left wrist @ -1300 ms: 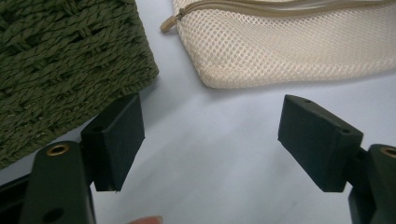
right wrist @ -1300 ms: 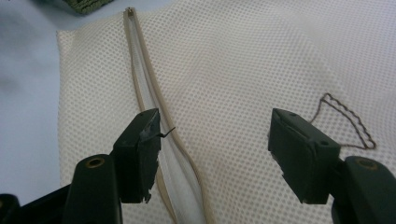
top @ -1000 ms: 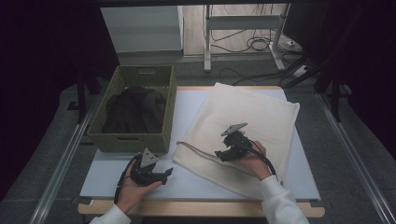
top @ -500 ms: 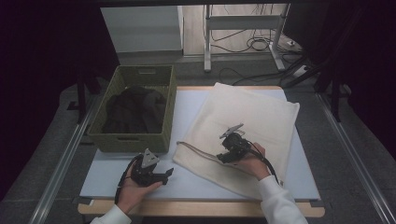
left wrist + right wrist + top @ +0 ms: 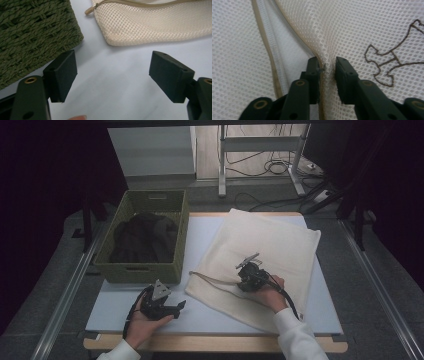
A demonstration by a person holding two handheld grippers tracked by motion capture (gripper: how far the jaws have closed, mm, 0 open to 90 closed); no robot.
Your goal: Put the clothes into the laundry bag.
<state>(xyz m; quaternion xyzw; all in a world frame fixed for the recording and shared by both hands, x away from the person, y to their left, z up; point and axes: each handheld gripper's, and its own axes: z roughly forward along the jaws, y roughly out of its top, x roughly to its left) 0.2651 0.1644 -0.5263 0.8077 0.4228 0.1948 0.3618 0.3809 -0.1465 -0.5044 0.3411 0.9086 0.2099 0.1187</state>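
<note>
Table [image 5: 120, 305]: pale blue-white top with a wooden front edge, carrying everything listed below.

Mesh bag [image 5: 270, 245]: cream netting, lying flat and slanted across the right half of the table, reaching from near the far edge toward the front. A tan drawstring cord [image 5: 210, 277] is running along its open near-left edge, its end trailing onto the table toward the basket. In the right gripper view a brown stitched outline [image 5: 392, 65] is showing on the netting [image 5: 367, 27], right of the jaws.

Basket [image 5: 142, 270]: olive woven, standing on the far-left part of the table, well apart from the bag's body. Dark clothing [image 5: 142, 237] is lying heaped inside it.

Right gripper [image 5: 246, 274]: resting on the bag's near-left part, in the person's right hand [image 5: 270, 295]. Its jaws have just been closing and are now pinching a raised fold of the netting right beside the corded edge; the fold is standing up between the pads [image 5: 342, 72].

Left gripper [image 5: 177, 306]: lying low over bare table in front of the basket, in the left hand [image 5: 145, 325]. Its jaws are standing spread wide with nothing between them; the basket's corner [image 5: 32, 32] and the bag's rounded corner [image 5: 150, 25] are lying beyond them.
</note>
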